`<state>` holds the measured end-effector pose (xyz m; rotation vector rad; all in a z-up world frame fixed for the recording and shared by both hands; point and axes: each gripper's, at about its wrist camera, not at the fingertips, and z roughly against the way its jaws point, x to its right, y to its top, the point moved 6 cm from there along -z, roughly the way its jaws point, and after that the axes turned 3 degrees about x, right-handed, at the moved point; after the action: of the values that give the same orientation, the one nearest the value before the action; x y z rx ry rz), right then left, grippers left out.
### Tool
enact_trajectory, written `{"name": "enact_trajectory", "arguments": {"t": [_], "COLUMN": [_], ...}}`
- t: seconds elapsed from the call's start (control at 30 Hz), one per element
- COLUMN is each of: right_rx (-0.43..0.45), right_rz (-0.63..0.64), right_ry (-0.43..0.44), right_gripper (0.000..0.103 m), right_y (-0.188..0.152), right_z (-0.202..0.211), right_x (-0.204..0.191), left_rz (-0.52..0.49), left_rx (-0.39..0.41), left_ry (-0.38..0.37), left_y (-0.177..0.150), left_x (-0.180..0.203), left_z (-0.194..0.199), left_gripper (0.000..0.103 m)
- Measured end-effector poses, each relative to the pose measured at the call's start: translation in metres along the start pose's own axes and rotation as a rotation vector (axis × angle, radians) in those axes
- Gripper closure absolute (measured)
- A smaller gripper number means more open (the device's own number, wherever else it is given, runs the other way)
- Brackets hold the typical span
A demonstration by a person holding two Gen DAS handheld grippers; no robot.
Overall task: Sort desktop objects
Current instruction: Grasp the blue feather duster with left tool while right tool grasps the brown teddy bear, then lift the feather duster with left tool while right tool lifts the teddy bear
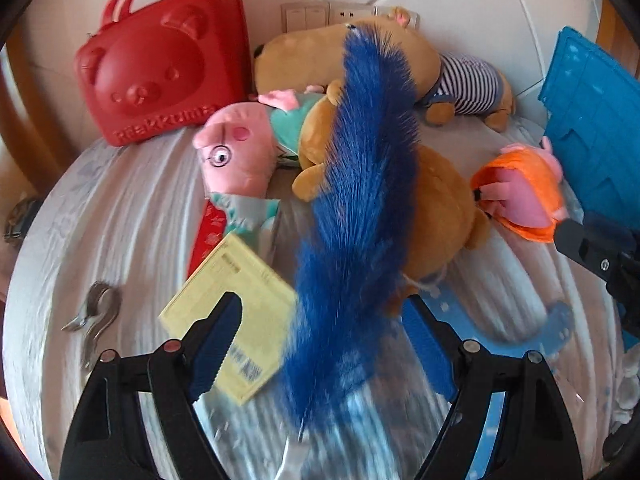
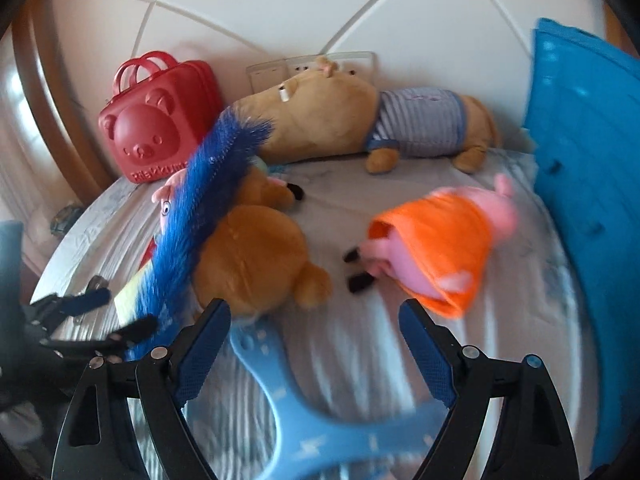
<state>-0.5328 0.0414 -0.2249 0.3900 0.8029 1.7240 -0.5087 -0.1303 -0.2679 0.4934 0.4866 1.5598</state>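
A long blue furry tail [image 1: 360, 208] lies across a brown plush bear [image 1: 440, 208], its lower end between the fingers of my left gripper [image 1: 320, 340], which is open around it. It also shows in the right wrist view [image 2: 192, 216]. My right gripper [image 2: 316, 344] is open over a light blue plastic piece [image 2: 296, 412], close to an orange-dressed pink pig plush [image 2: 436, 244]. A pink pig plush with glasses [image 1: 236, 152], a yellow booklet [image 1: 236, 312] and a large brown capybara plush [image 1: 384, 52] lie on the white table [image 1: 120, 220].
A red bear-faced case [image 1: 160, 64] stands at the back left against the wall. A blue plastic crate [image 2: 588, 220] stands at the right. A metal clip [image 1: 96, 312] lies near the left edge. Wall sockets [image 1: 320, 14] are behind the plush.
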Motion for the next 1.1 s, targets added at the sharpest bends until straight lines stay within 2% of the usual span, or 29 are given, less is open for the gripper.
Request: {"name": "enact_trajectory", "arguments": {"t": [0.03,0.07,0.1,0.13,0.17,0.2,0.4,0.5,0.9,1.1], "right_rx": [-0.002,-0.004,-0.008,-0.012,-0.016,-0.020,-0.042,-0.057,-0.106,-0.128], "right_rz": [0.003,0.006,0.014,0.020,0.030,0.041,0.119,0.156,0.264,0.269], "right_ry": [0.005,0.009,0.018,0.022,0.030,0.037,0.080,0.085,0.011,0.042], "right_gripper": [0.016,0.016,0.016,0.016,0.016,0.016,0.014,0.002,0.000,0.000], "right_y": [0.003,0.005,0.009,0.011,0.013,0.016,0.029,0.032,0.042,0.042], "right_z": [-0.006,-0.013,-0.022,-0.027,-0.032,-0.038,-0.068,-0.084,-0.143,-0.164], "right_x": [-0.001,-0.003,-0.005,-0.006,-0.010,-0.014,-0.051,-0.069,-0.086,-0.091], "left_rz": [0.000,0.001,0.008,0.023,0.038,0.037,0.110,0.133,0.140,0.151], "left_rx": [-0.009,-0.019,-0.030,-0.037,-0.044,-0.028,0.020,0.022,-0.008,-0.009], "left_ry": [-0.002,-0.004,-0.013,-0.020,-0.026,0.002,0.064,0.091,0.066,0.072], "left_y": [0.001,0.002,0.002,0.002,0.002,0.003,0.006,0.006,0.003,0.012], "left_x": [-0.001,-0.002,-0.004,-0.008,-0.012,-0.018,-0.056,-0.071,-0.069,-0.073], "left_z": [-0.008,-0.017,-0.022,-0.024,-0.026,-0.022,-0.004,-0.007,-0.039,-0.050], "left_gripper": [0.024,0.035,0.062,0.072,0.074,0.075,0.075,0.075,0.075,0.075]}}
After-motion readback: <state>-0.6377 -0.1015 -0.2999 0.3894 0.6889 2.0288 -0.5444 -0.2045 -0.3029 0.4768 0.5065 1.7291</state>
